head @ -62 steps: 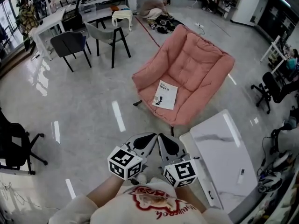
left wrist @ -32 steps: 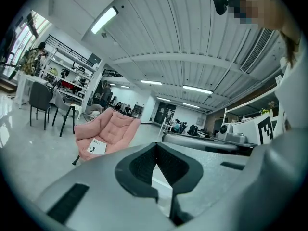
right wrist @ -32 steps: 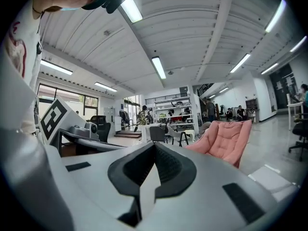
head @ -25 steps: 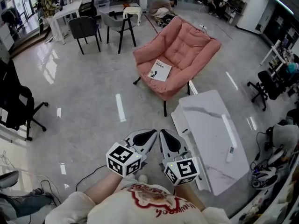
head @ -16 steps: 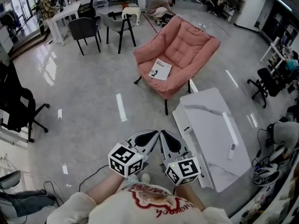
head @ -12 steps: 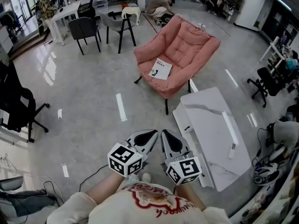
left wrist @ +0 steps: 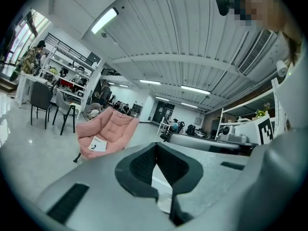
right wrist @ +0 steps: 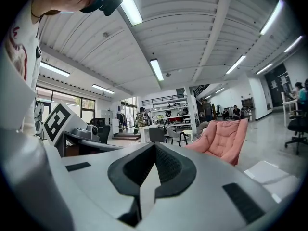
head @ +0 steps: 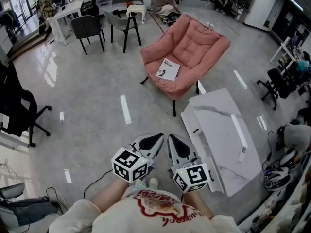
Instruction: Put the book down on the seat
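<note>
A black office chair [head: 17, 108] is standing at the far left of the grey floor [head: 92, 106]. The left gripper [head: 156, 137] is hovering low in the head view, close to the person's body. Its jaws are pressing together with nothing between them. Just beside it, the right gripper [head: 171, 138] is pointing the same way, jaws likewise meeting on nothing. Well beyond both, the pink chair [head: 194, 47] is standing on the floor. The book [head: 168, 69] is lying flat on its seat, near the seat's front edge and toward that edge's left end in the head view, apart from both grippers. To the right, a white table [head: 221, 130] is sitting just in front of the pink chair.
</note>
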{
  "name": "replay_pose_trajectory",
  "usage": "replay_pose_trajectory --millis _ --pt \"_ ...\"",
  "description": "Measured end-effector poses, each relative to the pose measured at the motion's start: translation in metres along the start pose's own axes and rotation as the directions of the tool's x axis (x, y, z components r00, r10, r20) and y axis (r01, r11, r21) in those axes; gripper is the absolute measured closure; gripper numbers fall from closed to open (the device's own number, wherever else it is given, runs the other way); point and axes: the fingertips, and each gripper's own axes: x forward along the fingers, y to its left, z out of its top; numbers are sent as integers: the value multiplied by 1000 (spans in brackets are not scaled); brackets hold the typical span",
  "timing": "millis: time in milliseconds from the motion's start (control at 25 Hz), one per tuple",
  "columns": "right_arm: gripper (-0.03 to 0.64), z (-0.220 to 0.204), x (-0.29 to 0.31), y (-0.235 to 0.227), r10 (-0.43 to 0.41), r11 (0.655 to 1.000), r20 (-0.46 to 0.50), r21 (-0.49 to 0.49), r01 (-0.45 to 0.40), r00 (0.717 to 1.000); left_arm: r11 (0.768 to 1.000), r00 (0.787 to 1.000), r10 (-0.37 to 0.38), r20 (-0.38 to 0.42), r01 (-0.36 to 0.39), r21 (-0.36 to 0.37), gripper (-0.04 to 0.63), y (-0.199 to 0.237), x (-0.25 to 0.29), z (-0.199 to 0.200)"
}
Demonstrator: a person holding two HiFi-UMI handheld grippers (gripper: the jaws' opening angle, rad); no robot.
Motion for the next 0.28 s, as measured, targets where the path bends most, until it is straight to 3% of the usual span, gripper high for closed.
replay_pose_trajectory --millis 280 --pt "617 -1 5 9 11 1000 -4 -4 -11 1000 1000 1000 -7 -4 7 -1 592 3 -6 1"
